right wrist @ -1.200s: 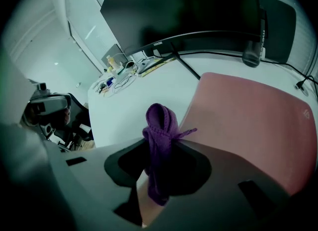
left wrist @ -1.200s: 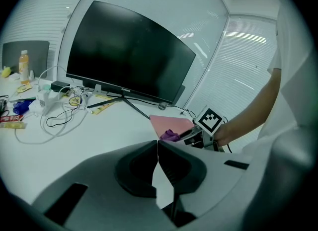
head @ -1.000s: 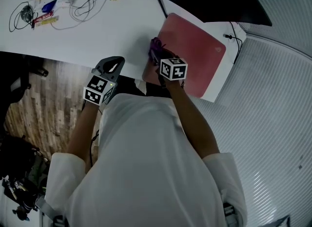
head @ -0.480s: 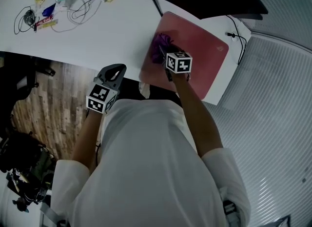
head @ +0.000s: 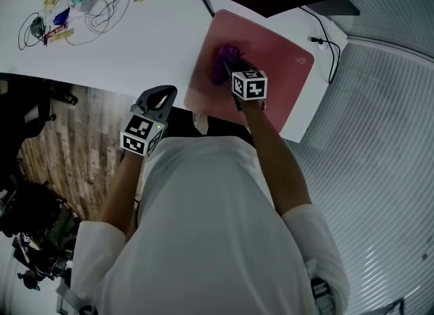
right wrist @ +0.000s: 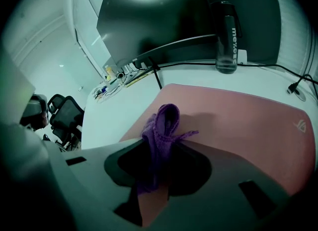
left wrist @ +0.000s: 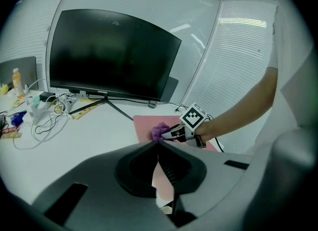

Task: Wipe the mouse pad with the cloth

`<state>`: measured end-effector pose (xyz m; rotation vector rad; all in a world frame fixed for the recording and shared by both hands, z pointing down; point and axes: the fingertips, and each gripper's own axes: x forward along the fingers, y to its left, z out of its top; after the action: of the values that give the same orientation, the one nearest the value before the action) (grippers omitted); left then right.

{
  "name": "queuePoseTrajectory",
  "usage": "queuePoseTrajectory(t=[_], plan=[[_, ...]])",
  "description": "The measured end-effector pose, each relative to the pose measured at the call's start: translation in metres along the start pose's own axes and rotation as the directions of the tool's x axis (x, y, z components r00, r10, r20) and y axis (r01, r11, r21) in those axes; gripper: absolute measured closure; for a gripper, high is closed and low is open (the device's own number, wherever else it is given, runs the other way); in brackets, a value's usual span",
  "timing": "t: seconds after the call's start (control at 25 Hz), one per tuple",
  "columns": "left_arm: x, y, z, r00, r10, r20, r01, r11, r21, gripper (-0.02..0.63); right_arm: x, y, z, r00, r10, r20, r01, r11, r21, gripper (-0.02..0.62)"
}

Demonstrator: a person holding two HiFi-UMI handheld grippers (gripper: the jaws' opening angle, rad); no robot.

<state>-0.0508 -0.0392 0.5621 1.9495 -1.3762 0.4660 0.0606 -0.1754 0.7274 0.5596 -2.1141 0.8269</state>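
A pink mouse pad (head: 271, 76) lies at the right end of the white desk (head: 135, 43). My right gripper (head: 227, 73) is shut on a purple cloth (head: 226, 59) and holds it on the pad's left part. In the right gripper view the cloth (right wrist: 161, 128) bunches between the jaws, over the pad (right wrist: 238, 120). My left gripper (head: 159, 97) hangs at the desk's near edge, left of the pad, jaws together with nothing in them. The left gripper view shows the pad (left wrist: 149, 125), the cloth (left wrist: 160, 130) and the right gripper (left wrist: 171, 133) ahead.
A dark curved monitor (left wrist: 112, 56) on its stand spans the back of the desk. Tangled cables and small items (head: 74, 5) lie at the far left. A dark bottle (right wrist: 227, 36) stands behind the pad, and a black cable (head: 325, 43) runs along the right edge.
My right gripper has carried the purple cloth from the pad's left edge further onto the pad. The left gripper has barely moved.
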Motion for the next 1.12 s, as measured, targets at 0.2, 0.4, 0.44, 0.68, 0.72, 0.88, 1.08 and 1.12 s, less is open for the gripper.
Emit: queuePoseTrajectory(t=[0.2, 0.4, 0.44, 0.68, 0.72, 0.88, 1.08, 1.12], plan=[[0.009, -0.021, 0.000, 1.000, -0.013, -0.009, 0.014, 1.000, 0.018, 0.588, -0.016, -0.021, -0.009, 1.000, -0.029, 0.003, 0.029, 1.000, 0.008, 0.472], [0.021, -0.038, 0.002, 1.000, -0.023, -0.005, 0.023, 0.999, 0.028, 0.588, -0.035, -0.047, -0.022, 0.998, -0.061, -0.009, 0.061, 0.998, 0.010, 0.472], [0.024, -0.042, 0.003, 1.000, -0.027, -0.004, 0.027, 0.999, 0.030, 0.588, -0.039, -0.053, -0.025, 0.998, -0.069, -0.010, 0.069, 0.998, 0.007, 0.472], [0.034, -0.060, 0.007, 0.999, -0.049, -0.014, 0.050, 0.997, 0.055, 0.588, -0.060, -0.080, -0.039, 0.993, -0.112, -0.022, 0.113, 0.993, 0.024, 0.472], [0.035, -0.061, 0.007, 0.999, -0.050, -0.016, 0.051, 0.997, 0.058, 0.588, -0.062, -0.084, -0.040, 0.993, -0.117, -0.023, 0.118, 0.993, 0.026, 0.472], [0.040, -0.070, 0.009, 0.998, -0.060, -0.029, 0.062, 0.995, 0.073, 0.588, -0.073, -0.099, -0.047, 0.990, -0.138, -0.026, 0.139, 0.990, 0.032, 0.472], [0.050, -0.087, 0.013, 0.997, -0.067, -0.031, 0.070, 0.993, 0.094, 0.588, -0.092, -0.122, -0.058, 0.983, -0.182, -0.021, 0.182, 0.983, 0.001, 0.472], [0.052, -0.091, 0.014, 0.997, -0.070, -0.032, 0.072, 0.992, 0.099, 0.588, -0.096, -0.127, -0.061, 0.982, -0.189, -0.018, 0.189, 0.982, 0.001, 0.472]])
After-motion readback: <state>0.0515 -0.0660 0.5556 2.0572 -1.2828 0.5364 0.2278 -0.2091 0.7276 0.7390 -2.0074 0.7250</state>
